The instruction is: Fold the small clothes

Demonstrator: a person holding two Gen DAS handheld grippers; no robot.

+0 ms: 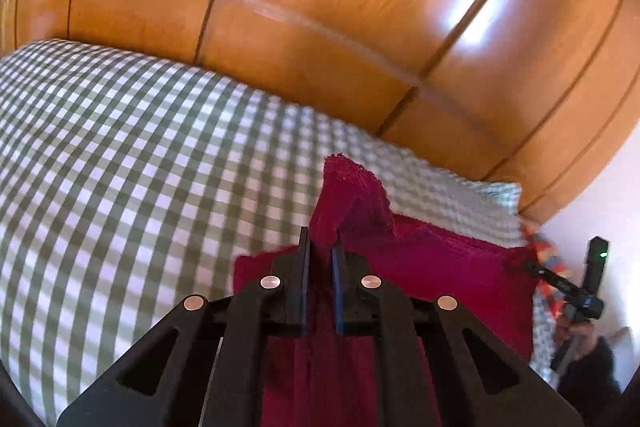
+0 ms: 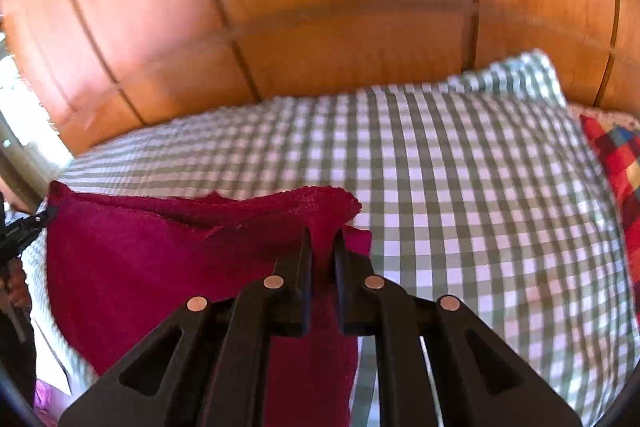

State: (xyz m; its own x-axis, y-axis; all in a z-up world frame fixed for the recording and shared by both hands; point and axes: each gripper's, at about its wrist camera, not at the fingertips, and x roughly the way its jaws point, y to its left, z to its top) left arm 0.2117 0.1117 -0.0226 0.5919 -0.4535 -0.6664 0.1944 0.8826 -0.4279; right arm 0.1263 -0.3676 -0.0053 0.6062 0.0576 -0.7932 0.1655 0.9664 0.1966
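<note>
Motion blur smears the checked bedcover [image 1: 120, 155], and the red cloth [image 2: 140, 267] runs off below.

Two matte black grippers, left [image 1: 320, 243] and right [image 2: 323, 241]: angular linkage arms with triangular cut-outs, four round silvery rivets [image 1: 271, 282] each. Thin flat fingers [image 1: 305, 267], blue-edged on the left. Small green light [image 1: 603, 254] on the right one's upright black post. Dark sleeve [image 1: 592, 371].
</note>
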